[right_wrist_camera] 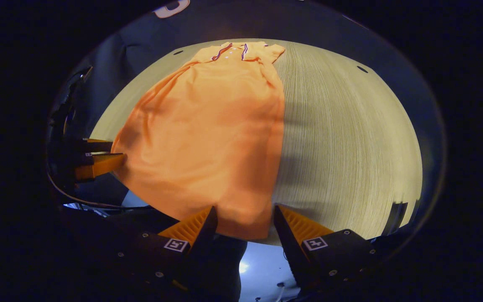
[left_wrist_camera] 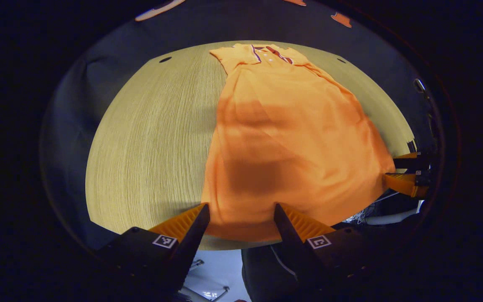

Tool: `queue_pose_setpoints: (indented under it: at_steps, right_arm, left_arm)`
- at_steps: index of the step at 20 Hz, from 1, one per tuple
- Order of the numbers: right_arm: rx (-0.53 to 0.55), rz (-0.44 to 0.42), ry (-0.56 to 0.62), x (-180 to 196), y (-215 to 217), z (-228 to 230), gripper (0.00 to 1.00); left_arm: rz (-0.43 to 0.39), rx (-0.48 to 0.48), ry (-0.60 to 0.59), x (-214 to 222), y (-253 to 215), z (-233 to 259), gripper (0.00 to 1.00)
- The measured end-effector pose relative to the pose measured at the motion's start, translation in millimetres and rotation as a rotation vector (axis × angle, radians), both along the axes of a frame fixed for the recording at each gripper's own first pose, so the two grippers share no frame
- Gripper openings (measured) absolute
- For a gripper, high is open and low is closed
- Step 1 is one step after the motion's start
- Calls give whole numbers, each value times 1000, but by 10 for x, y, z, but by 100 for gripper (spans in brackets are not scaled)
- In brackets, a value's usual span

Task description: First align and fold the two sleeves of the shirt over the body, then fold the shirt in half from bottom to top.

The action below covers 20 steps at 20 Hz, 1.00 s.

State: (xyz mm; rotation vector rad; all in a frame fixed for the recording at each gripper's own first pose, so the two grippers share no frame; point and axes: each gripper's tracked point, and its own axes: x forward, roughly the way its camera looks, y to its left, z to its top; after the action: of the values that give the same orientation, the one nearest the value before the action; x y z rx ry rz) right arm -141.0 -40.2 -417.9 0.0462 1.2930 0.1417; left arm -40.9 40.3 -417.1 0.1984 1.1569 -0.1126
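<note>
Wooden table (left_wrist_camera: 149, 138) carries the orange shirt (left_wrist_camera: 292, 142), lying flat, collar at the far edge, hem at the near edge. Left gripper (left_wrist_camera: 241, 214) and right gripper (right_wrist_camera: 245, 216) hover at the hem corners, fingers spread, grasping nothing.

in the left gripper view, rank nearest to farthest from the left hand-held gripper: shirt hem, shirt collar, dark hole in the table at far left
1. Bottom hem of the orange polo shirt, lying between the left hand-held gripper fingers.
2. Small dark hole in the pale wooden table, far left.
3. Shirt's striped collar, far end, right of the hole; a close call with the hole.
</note>
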Motion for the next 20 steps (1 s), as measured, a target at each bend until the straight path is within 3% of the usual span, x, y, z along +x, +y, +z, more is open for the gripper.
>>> queue_pose_setpoints:
  at_steps: [3,6,11,13,15,16,17,18,19,20]
  right_arm:
    - [-13,15,1,0,9,-8,83]
    - [-12,11,22,5,31,2,84]
    - [-28,20,40,7,53,9,92]
    - [-46,8,41,13,45,5,92]
    - [-54,11,45,16,33,-12,88]
    - [-53,12,53,9,24,-12,76]
    - [-45,-5,56,13,-1,-7,76]
    - [-48,-26,60,23,-43,-13,61]
    - [-35,-53,57,34,-45,-14,48]
    - [-25,-79,49,53,-48,-4,29]
  left_arm:
    - [-20,70,-95,32,39,47,100]
    - [-30,91,-117,72,113,63,100]
    - [55,-31,-52,104,151,-16,97]
    - [15,-27,-49,110,123,-10,99]
    - [-8,-30,-46,110,80,-4,99]
    - [-8,-35,-52,150,55,-30,98]
    - [-22,-40,-57,209,-15,-17,94]
    - [-49,-43,-62,261,-125,-43,72]
    - [-75,-36,-64,256,-222,-66,55]
    - [-92,1,-67,257,-256,-88,22]
